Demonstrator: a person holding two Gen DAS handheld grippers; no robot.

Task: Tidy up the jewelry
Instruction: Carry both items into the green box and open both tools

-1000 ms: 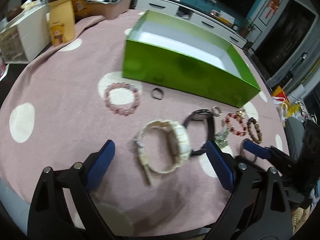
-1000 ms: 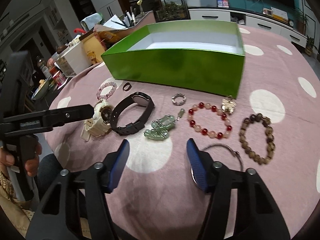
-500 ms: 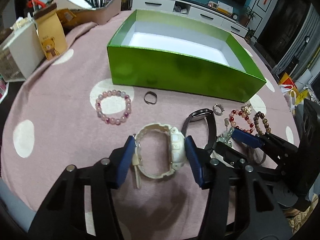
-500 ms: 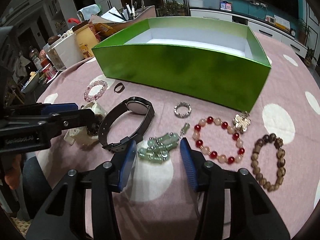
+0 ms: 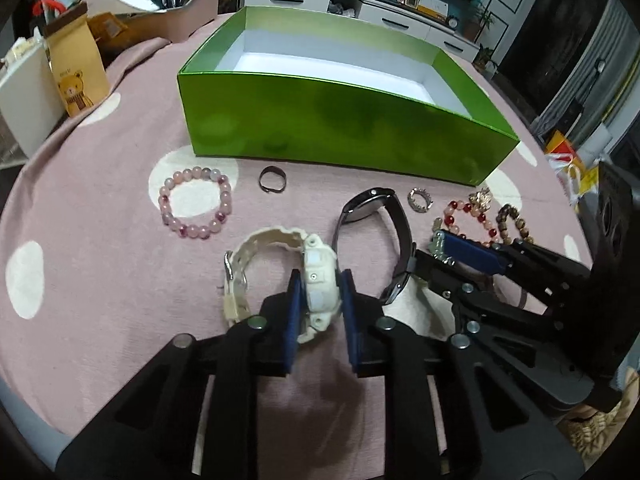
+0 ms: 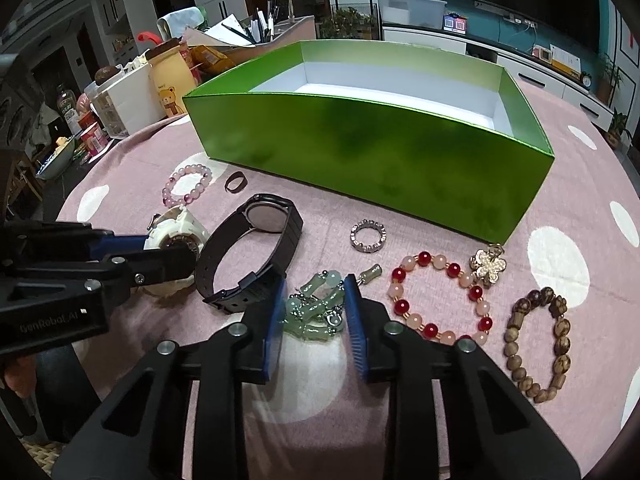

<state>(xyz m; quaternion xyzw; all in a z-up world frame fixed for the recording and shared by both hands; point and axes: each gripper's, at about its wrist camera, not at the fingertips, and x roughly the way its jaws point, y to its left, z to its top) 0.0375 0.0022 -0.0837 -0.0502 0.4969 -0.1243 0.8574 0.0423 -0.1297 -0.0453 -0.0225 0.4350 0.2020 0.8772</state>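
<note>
Covering table: pink polka-dot cloth (image 5: 100,208)

Jewelry crowding cloth before green box (image 6: 372,148), bare cloth (image 5: 92,240) leftward (box interior unobstructed)

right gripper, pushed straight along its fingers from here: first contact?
The green jade bracelet, already between the right gripper's closing jaws. Past it, probably the tablecloth, then the silver ring; depth unclear.
</note>
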